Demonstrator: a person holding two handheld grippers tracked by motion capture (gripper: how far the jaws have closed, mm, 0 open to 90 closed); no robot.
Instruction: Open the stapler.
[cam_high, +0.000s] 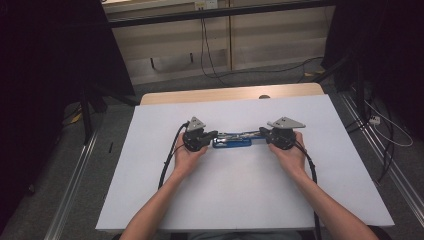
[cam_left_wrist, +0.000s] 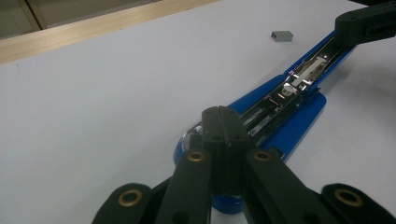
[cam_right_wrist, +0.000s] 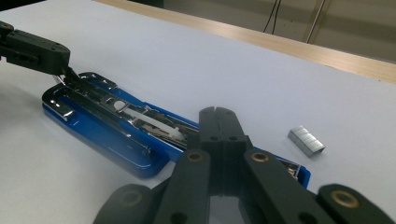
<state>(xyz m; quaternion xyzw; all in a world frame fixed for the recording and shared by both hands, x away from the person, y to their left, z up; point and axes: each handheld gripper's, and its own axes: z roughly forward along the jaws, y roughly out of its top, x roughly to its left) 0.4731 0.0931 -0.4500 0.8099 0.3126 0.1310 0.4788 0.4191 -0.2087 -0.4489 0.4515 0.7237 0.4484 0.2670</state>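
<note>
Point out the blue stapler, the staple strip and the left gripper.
Blue opened-out metal stapler (cam_right_wrist: 100, 133): right gripper view, on its blue base.
Small grey block of metal staples (cam_right_wrist: 307, 140): right gripper view, on its top face.
Left gripper (cam_left_wrist: 223, 112): left gripper view, at the closed jaws' tips.

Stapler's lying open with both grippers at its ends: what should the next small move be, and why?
Probably open the right gripper and move it to the strip of staples lying loose on the table beside the blue stapler. The stapler's metal channel lies exposed, and both grippers' jaws look shut, the left gripper at the other end.
</note>
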